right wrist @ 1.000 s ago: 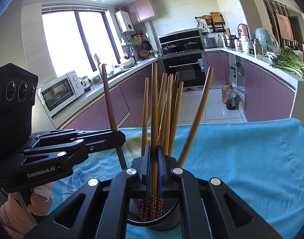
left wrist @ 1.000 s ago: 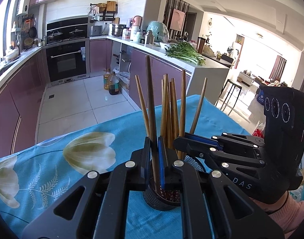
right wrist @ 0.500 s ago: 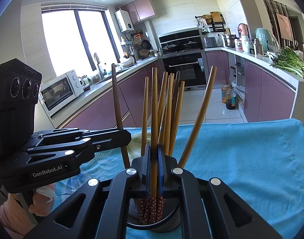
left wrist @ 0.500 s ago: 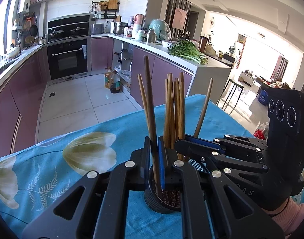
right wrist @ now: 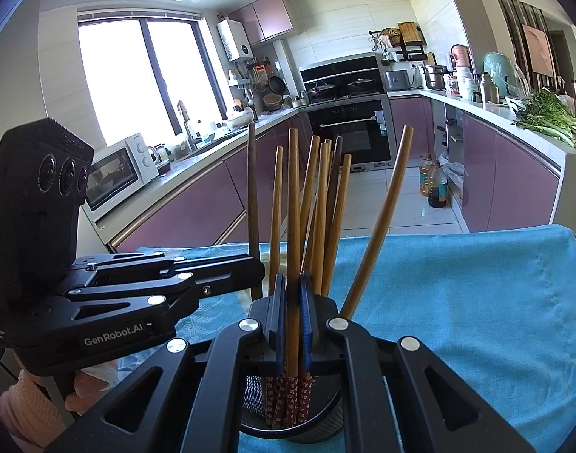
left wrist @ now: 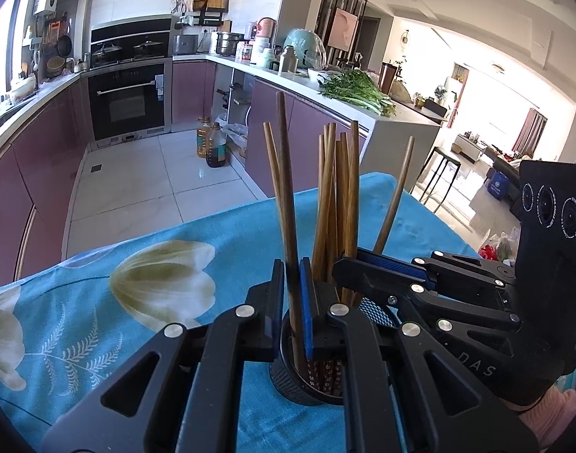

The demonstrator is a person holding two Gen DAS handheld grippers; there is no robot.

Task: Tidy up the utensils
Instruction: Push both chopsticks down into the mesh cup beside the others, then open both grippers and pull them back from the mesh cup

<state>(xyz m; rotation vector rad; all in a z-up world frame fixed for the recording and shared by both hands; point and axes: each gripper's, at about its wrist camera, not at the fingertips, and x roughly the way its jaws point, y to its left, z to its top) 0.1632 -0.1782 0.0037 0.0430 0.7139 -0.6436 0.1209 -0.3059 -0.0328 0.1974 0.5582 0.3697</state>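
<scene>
A black mesh utensil holder [left wrist: 293, 383] stands on the blue flowered tablecloth [left wrist: 99, 321] and holds several wooden chopsticks [left wrist: 340, 204]. My left gripper [left wrist: 292, 302] is shut on a dark brown chopstick [left wrist: 286, 188], whose lower end is inside the holder. My right gripper [right wrist: 292, 313] is shut on a lighter wooden chopstick [right wrist: 293, 204], also standing in the holder [right wrist: 325, 426]. The two grippers meet over the holder from opposite sides; the right gripper shows in the left wrist view [left wrist: 367, 275], and the left gripper shows in the right wrist view [right wrist: 250, 271].
The table's far edge [left wrist: 250, 204] drops to a tiled kitchen floor. Purple cabinets, an oven [left wrist: 127, 102] and a counter with green vegetables [left wrist: 355, 88] lie beyond. Oil bottles [left wrist: 212, 143] stand on the floor.
Both grippers have lowered their chopsticks deeper into the holder. The left gripper's dark chopstick has swung more upright and closer to the bunch.
</scene>
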